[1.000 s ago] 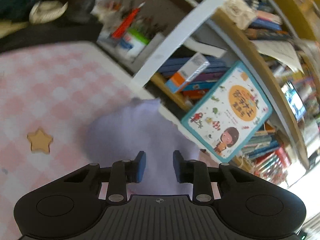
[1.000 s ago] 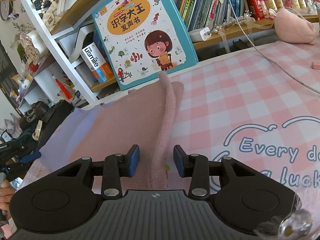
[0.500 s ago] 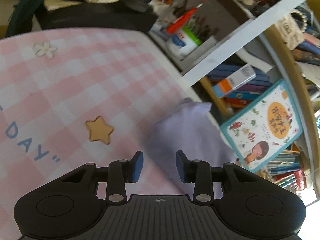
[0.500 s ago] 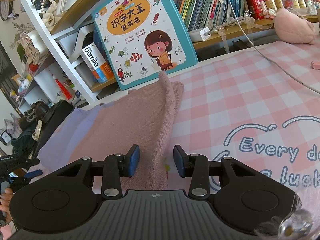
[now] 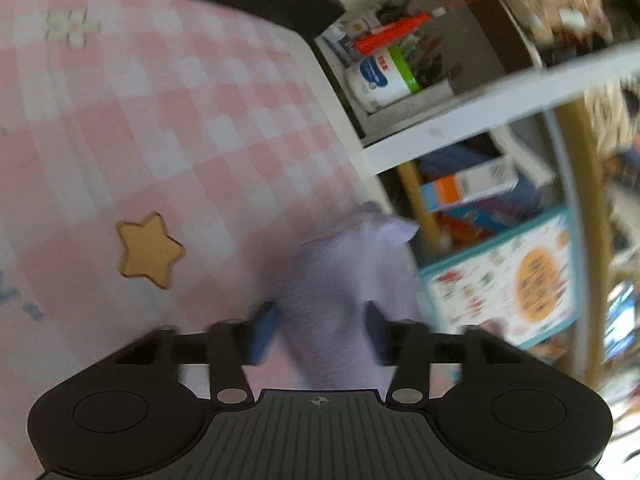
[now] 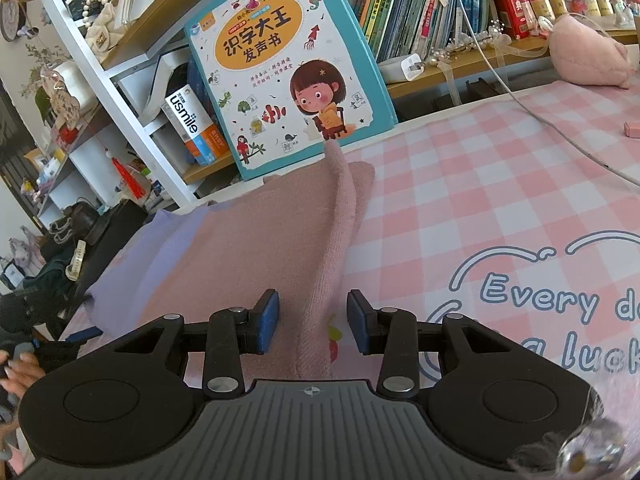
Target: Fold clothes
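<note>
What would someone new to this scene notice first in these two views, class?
The big teal picture book with a cartoon girl, leaning upright against the bookshelf behind the table, stands out first. In front of it a pink knit garment with a lilac edge lies on the pink checked tablecloth. In the blurred left view, a golden star marks the cloth to the left of the lilac fabric.

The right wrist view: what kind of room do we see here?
Probably a child's room or study at home: a children's picture book leans against crowded bookshelves, beside a pink checked tablecloth.

Pink-lilac garment (image 6: pixel 256 252), pink-checked tablecloth (image 6: pixel 460 200)
</note>
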The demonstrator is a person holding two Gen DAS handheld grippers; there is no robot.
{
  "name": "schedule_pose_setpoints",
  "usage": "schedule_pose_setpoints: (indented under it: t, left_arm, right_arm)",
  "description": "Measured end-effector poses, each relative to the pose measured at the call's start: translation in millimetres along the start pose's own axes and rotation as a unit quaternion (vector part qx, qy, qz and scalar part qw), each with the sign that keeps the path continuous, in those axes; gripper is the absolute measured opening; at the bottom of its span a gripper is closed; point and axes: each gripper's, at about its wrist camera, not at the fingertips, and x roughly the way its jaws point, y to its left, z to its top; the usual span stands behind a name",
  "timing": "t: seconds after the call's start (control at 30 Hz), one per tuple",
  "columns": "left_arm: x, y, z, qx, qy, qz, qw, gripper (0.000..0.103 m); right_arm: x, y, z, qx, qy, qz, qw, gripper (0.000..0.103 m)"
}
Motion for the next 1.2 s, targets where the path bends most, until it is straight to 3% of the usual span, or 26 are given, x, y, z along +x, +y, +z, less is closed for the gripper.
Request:
schedule_pose_setpoints:
  t: [0.1,0.2,0.27,0.3,0.33,0.4,0.5,0.6,0.67,0.77,0.87,0.93,1.03,1.2]
  left_arm:
    - [3.9,-4.6,1.1,-0.009,-0.004,0.003,1.0000,0.071]
    - [9.0,-14.0,-1.4,0.016,-0.015,0.023,0.9995,0.066]
    - [13.1,-19.5,-3.5,0.038,-0.024,0.042,0.9981,0.047]
    - [16.3,-20.2,-3.8,0.048,-0.024,0.056,0.9970,0.024]
    - [18.9,-18.9,-4.1,0.050,-0.023,0.059,0.9968,0.017]
    - [20.5,-17.1,-4.9,0.051,-0.023,0.053,0.9970,0.015]
    - [11.3,-34.4,-14.7,0.103,-0.046,0.025,0.9934,0.008]
    - [-3.6,-67.1,-29.8,0.211,-0.064,-0.040,0.9746,0.009]
    - [-3.4,-76.0,-32.8,0.242,-0.062,-0.039,0.9676,0.013]
    - [8.7,-62.9,-21.6,0.200,-0.046,0.000,0.9787,0.019]
    - [22.1,-40.9,-11.8,0.136,-0.019,0.013,0.9905,0.034]
    - [29.3,-36.0,-11.6,0.122,-0.010,0.017,0.9923,0.038]
    - [37.2,-35.9,-14.9,0.118,-0.010,0.012,0.9929,0.053]
    - [43.1,-38.4,-17.8,0.122,-0.022,0.004,0.9923,0.051]
  right_arm:
    - [0.2,-0.1,0.0,0.002,0.000,0.001,1.000,0.036]
    - [0.5,0.3,0.0,0.001,0.000,0.002,1.000,0.036]
    - [0.6,0.7,-0.1,0.001,0.000,0.001,1.000,0.036]
    - [0.3,0.1,0.0,0.001,0.000,0.001,1.000,0.036]
    - [0.0,0.1,0.0,0.001,0.000,0.001,1.000,0.036]
    - [0.0,0.3,-0.1,0.000,0.000,0.001,1.000,0.036]
    - [-0.3,0.8,-0.4,0.000,0.000,0.001,1.000,0.036]
    - [0.1,-0.3,0.0,0.002,0.000,0.003,1.000,0.036]
    - [0.1,-0.8,0.1,0.004,0.000,0.003,1.000,0.036]
    - [0.5,-0.1,0.4,0.003,0.000,0.003,1.000,0.036]
    - [0.5,-0.5,0.5,0.004,0.000,0.004,1.000,0.036]
    - [0.5,-0.5,0.4,0.004,0.000,0.004,1.000,0.036]
    - [0.6,-0.4,0.4,0.005,0.000,0.005,1.000,0.036]
    - [0.5,-0.5,0.4,0.005,0.000,0.004,1.000,0.036]
